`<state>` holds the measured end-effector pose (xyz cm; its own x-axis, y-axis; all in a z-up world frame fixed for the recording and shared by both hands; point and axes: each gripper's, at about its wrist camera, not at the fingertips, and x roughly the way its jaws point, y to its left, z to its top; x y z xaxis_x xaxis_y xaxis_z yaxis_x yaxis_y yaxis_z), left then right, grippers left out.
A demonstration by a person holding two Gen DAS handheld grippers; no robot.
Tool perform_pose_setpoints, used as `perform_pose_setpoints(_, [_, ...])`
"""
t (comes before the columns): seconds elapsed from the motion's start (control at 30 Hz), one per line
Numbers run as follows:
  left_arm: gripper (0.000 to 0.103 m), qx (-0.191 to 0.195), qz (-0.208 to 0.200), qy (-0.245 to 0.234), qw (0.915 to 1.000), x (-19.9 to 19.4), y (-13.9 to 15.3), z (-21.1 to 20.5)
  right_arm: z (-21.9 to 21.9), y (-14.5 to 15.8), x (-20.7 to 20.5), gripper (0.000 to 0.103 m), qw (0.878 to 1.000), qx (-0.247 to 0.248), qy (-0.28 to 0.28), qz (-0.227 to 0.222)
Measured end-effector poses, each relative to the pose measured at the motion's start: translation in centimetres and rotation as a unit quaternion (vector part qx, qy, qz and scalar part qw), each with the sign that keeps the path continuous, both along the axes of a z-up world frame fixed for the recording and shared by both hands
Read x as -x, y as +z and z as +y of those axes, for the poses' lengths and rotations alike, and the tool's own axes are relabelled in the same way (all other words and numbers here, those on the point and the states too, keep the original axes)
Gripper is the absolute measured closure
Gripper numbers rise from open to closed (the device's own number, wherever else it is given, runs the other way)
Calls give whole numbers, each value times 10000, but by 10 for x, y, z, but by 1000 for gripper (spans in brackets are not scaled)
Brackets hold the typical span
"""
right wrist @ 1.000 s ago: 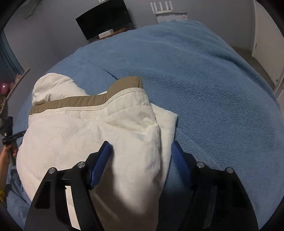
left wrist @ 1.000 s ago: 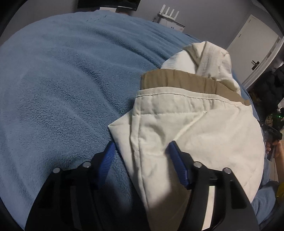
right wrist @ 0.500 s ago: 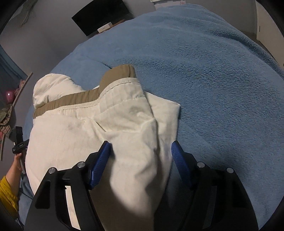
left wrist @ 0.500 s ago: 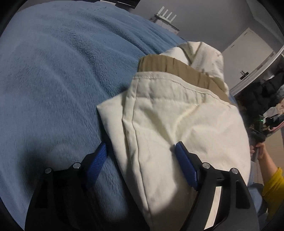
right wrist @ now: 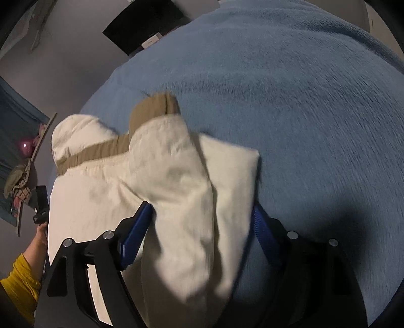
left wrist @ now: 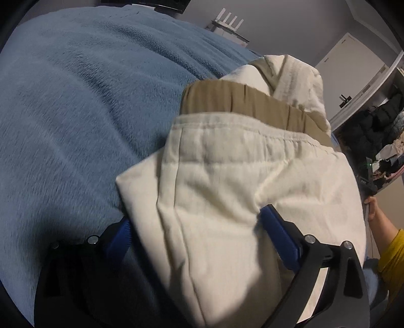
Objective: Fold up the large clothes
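Note:
A cream jacket with tan lining (left wrist: 240,176) lies folded in a thick bundle on the blue fleece blanket (left wrist: 75,101). My left gripper (left wrist: 194,222) is open, its blue fingers astride the bundle's near left edge, cloth bulging between them. In the right wrist view the same jacket (right wrist: 164,176) fills the middle. My right gripper (right wrist: 202,217) is open, its fingers astride the bundle's near right corner. The tan band and cream hood show at the far end (right wrist: 83,136).
The blanket (right wrist: 303,101) covers the whole bed. A black screen (right wrist: 144,27) hangs on the grey wall. A white router (left wrist: 227,22) and a white door (left wrist: 353,65) stand beyond the bed. A yellow-sleeved arm (right wrist: 17,277) holds the other handle.
Both grippers have pushed further onto the jacket's near edge, so more cloth sits between the open fingers. Both views tilted and are motion-blurred.

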<state>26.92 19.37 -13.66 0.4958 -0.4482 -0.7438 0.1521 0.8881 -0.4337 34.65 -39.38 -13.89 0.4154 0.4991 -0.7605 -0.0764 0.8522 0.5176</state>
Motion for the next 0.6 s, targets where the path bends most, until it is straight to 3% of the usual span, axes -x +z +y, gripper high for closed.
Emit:
perform_pose_setpoints(0.07, [14,-18,-30,58,10000,2,0,-1,2,-3,-10,41,9999,-101,-109,-37])
perform_pose_setpoints(0.13, [29,-31,-123,101,9999,0,3,-4,9,-2,-14,54,9998,-128,-111,-92])
perform_pose_setpoints(0.2, [55,-26,-263,95,9996,5,10,-4,14,4,-10,72,9997,-61,-34,-244])
perform_pose_setpoints(0.3, [77,-95,-525,54,9986,17,30,-5,21,23,5,87,9979,137,61,-636])
perform_pose_setpoints(0.4, [88,-510,-733,-51,9960,31,53,-19,33,50,25,92,9918,639,131,-1100])
perform_pose_setpoints(0.5, [92,-926,-1044,-252,9899,49,83,-41,46,82,53,94,9809,1035,214,-1632])
perform_pose_setpoints(0.6, [93,-894,-1263,-400,9872,69,103,-47,46,103,79,95,9746,1076,244,-1951])
